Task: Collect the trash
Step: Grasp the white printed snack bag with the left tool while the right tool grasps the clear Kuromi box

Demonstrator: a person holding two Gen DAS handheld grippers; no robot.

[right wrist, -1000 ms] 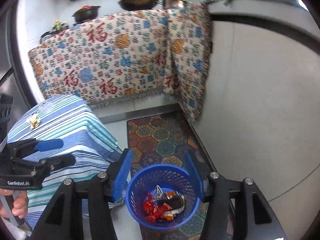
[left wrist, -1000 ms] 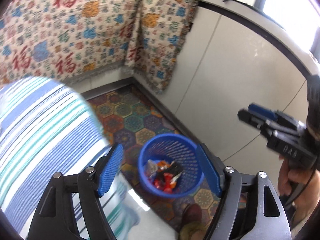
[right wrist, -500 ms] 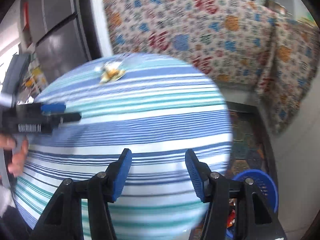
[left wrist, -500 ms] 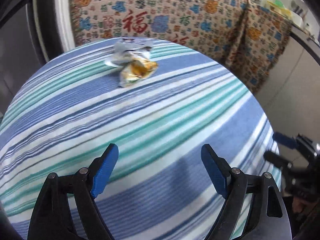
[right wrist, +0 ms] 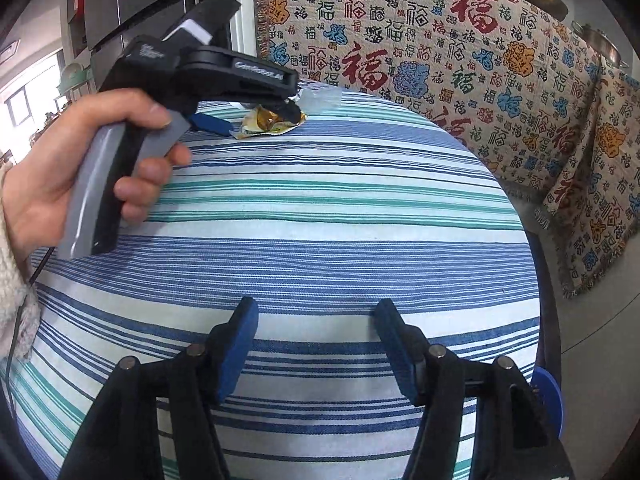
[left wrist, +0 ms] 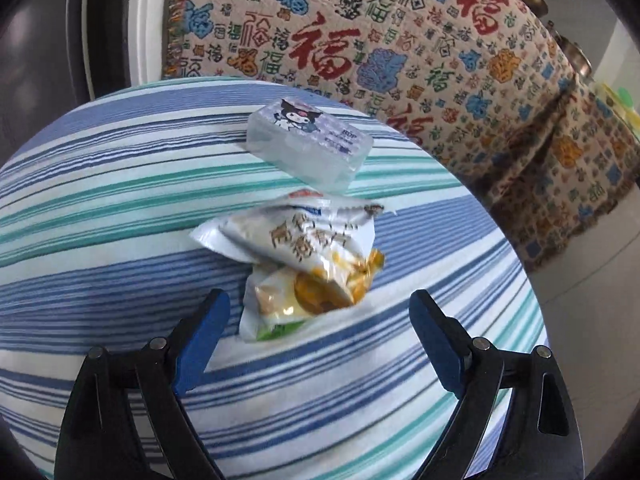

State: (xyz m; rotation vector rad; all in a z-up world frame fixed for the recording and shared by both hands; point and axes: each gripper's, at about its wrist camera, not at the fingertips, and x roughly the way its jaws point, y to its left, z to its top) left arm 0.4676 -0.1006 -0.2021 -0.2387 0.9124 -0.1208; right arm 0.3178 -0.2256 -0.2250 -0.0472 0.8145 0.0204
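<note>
A crumpled white and yellow snack wrapper (left wrist: 308,264) lies on the striped tablecloth (left wrist: 120,208). My left gripper (left wrist: 318,316) is open, its blue pads on either side of the wrapper's near end, just above the cloth. In the right wrist view the left gripper (right wrist: 256,120) reaches over the wrapper (right wrist: 264,122) at the table's far side. My right gripper (right wrist: 314,320) is open and empty, above the near part of the table. The blue trash basket (right wrist: 550,400) shows only as a rim at the table's right edge.
A small clear plastic box with a cartoon sticker (left wrist: 308,146) sits just behind the wrapper. A patterned cloth (right wrist: 460,40) covers the counter behind the table, with pans on top. A grey fridge (right wrist: 132,4) stands at the far left.
Both grippers swung from over the blue basket on the floor to the table. The left gripper moved forward until the wrapper lies between its open fingers.
</note>
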